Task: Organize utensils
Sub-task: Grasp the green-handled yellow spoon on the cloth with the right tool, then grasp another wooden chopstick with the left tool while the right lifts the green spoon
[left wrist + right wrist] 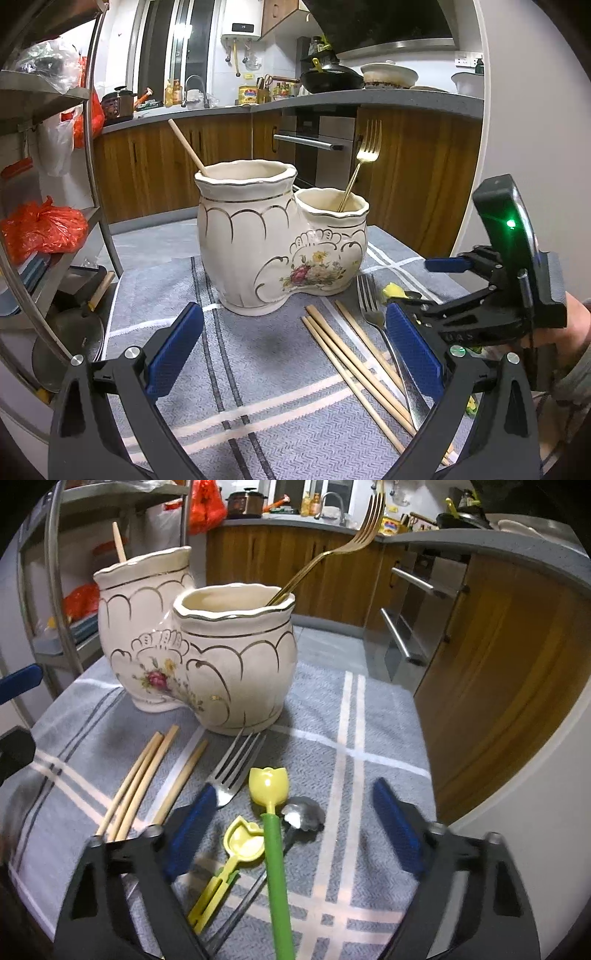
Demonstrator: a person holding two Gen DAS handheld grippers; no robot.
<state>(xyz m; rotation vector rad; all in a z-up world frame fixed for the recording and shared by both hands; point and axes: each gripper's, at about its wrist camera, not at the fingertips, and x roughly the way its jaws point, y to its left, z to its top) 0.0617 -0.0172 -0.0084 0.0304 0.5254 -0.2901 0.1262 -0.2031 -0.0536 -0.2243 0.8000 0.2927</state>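
Both grippers hang over the grey striped cloth (258,369), and both are empty. The left gripper (295,354) has its blue pads spread wide, nothing between them, facing the cream double holder (258,240) that stands upright on the cloth. The right gripper (295,834) is just as wide open, its pads either side of the loose utensils below without closing on any of them.

In the holder's taller pot a single wooden chopstick (186,146) leans out to the left. In the shorter pot a gold fork (332,550) stands tines up, tilted against the rim.

Down on the cloth, in front of the holder, three chopsticks (140,779) lie bunched side by side, a fourth chopstick (183,781) just beside them. Next comes a silver fork (236,764), tines pointing at the holder's base, nearly touching it. Right of that, a tulip-headed spoon with a green handle (275,849) lies across a smaller yellow tulip spoon (243,843) and beside a steel spoon (303,814).

From the left camera, the right gripper's black body sits low at the far right, a green light glowing on it.
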